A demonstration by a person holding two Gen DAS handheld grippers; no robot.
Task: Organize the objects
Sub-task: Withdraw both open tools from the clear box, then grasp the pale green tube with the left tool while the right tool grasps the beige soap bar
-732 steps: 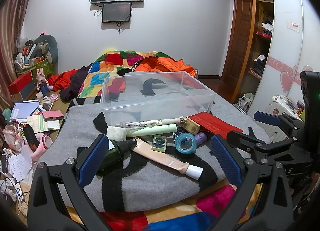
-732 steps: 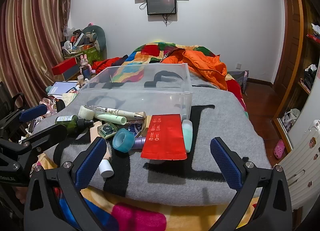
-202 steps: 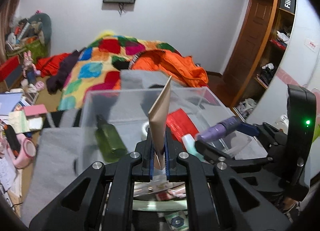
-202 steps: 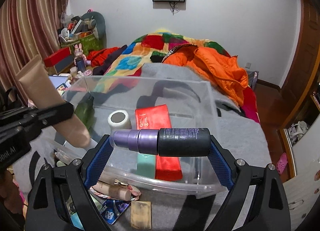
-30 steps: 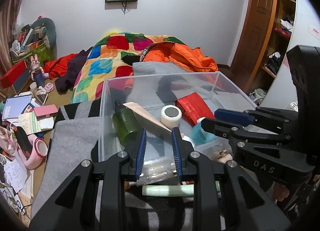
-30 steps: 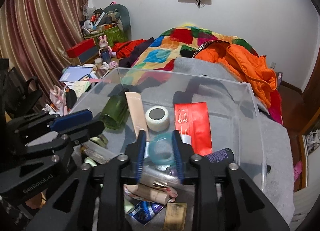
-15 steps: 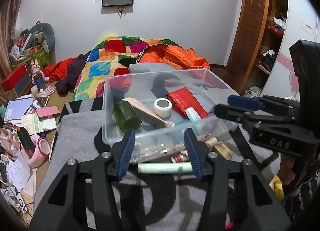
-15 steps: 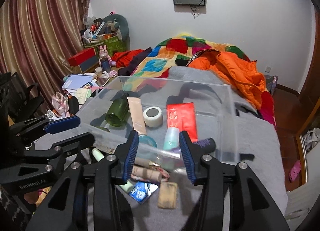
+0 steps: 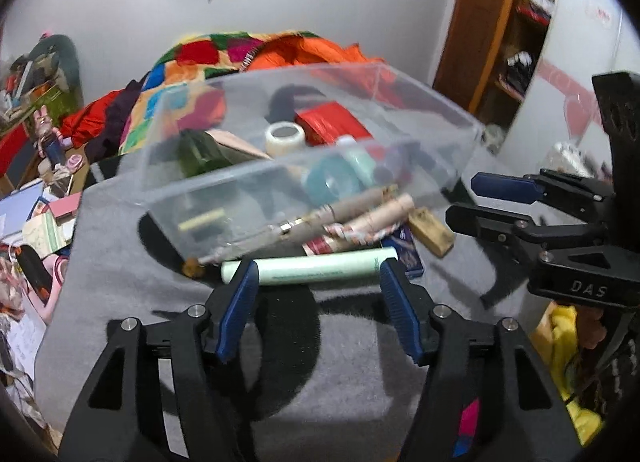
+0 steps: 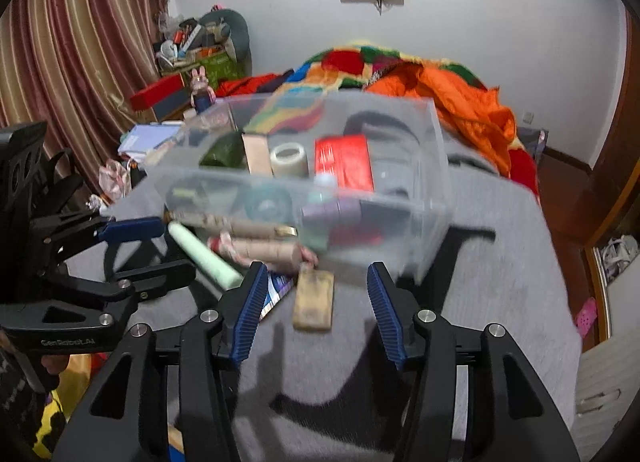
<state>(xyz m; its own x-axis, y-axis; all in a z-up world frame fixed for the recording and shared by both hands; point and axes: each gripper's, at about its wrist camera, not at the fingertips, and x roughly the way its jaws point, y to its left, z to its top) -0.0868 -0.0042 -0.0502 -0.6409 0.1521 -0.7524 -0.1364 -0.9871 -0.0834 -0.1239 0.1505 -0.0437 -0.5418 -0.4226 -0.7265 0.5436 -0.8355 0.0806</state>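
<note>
A clear plastic box [image 9: 312,160] [image 10: 436,142] stands on the grey blanket [image 9: 120,262]. It holds a green bottle [image 9: 198,150], a white tape roll [image 9: 285,134], a red packet [image 9: 332,122] and a teal tape roll [image 9: 332,182]. In front of it lie a pale green tube [image 9: 316,268] [image 10: 204,254], long pens [image 9: 296,226], a tan block [image 9: 430,228] [image 10: 314,296] and a blue card [image 9: 404,250]. My left gripper [image 9: 318,286] [image 10: 172,250] is opening astride the green tube, pads not touching it. My right gripper [image 10: 318,294] [image 9: 468,200] is opening astride the tan block, also untouched.
Behind the box lie an orange jacket [image 10: 460,102] and a patchwork quilt [image 9: 208,54]. Books, boxes and toys crowd the floor at the left [image 9: 44,198]. A striped curtain [image 10: 72,62] hangs left and a wooden wardrobe [image 9: 500,22] stands right.
Both grippers have drawn back from over the box and sunk toward the loose items in front of it. Their jaws, nearly together a second ago, now stand much wider.
</note>
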